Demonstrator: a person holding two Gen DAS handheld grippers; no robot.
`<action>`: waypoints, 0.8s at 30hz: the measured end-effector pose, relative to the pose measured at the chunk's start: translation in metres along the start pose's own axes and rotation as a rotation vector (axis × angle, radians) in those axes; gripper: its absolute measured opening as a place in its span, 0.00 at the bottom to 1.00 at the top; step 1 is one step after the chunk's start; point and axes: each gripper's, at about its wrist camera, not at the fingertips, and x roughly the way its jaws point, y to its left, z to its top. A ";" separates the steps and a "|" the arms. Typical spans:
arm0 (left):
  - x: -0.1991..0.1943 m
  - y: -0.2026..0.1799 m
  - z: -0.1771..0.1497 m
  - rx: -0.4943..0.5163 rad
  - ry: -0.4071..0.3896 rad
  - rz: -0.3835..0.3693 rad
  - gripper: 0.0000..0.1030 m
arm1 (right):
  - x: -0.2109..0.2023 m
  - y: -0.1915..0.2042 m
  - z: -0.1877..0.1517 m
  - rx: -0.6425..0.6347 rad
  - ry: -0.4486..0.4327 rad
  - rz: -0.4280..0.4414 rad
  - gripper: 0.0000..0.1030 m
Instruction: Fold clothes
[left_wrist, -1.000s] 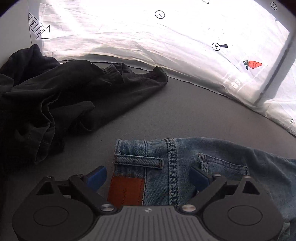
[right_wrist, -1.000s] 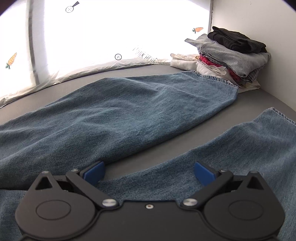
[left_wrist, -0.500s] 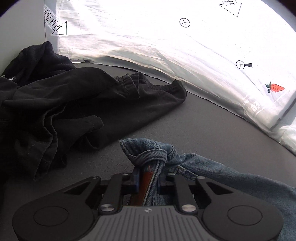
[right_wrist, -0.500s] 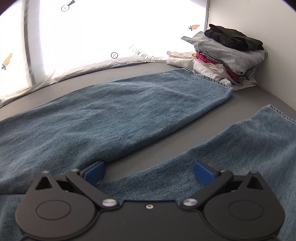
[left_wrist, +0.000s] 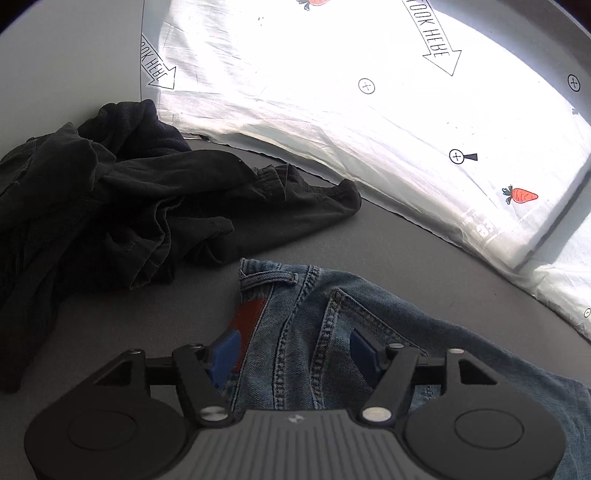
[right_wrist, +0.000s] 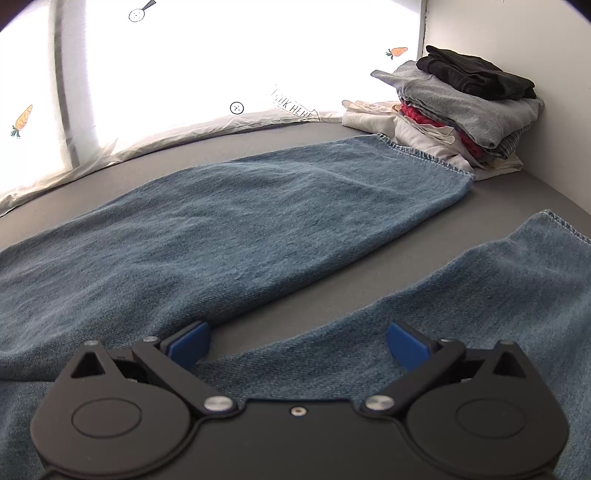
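In the left wrist view we see our left gripper (left_wrist: 295, 350) with its blue fingers spread wide apart and holding nothing. Between them lies the waistband end of the jeans (left_wrist: 306, 317), with a belt loop at 12 o'clock from the gripper and a red-brown label (left_wrist: 246, 320) just beside the left finger. The denim is a little rumpled here and runs away toward 4 o'clock. At 10 o'clock from the jeans a heap of black clothes (left_wrist: 110, 206) lies crumpled on the grey table (left_wrist: 406, 247). Behind it, from 11 to 2 o'clock, we see a white cloth (left_wrist: 332, 110) printed with arrows, small circles and a carrot.

In the right wrist view our right gripper (right_wrist: 297, 345) is also wide open and empty. It hovers over the place where the two legs of the jeans (right_wrist: 240, 221) part. One leg runs toward 1 o'clock, the other toward 3 o'clock, both flat on the table. At 1 o'clock, just beside the far hem, a stack of folded clothes (right_wrist: 461, 110) stands against the wall.
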 end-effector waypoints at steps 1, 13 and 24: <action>-0.008 -0.008 -0.013 0.017 0.010 -0.014 0.70 | -0.001 -0.003 0.001 -0.009 0.008 0.022 1.00; -0.057 -0.100 -0.176 0.171 0.260 -0.044 0.74 | -0.029 -0.109 0.004 0.012 0.103 0.271 0.44; -0.073 -0.141 -0.250 0.339 0.275 0.089 0.99 | -0.035 -0.290 -0.009 0.401 0.096 0.108 0.33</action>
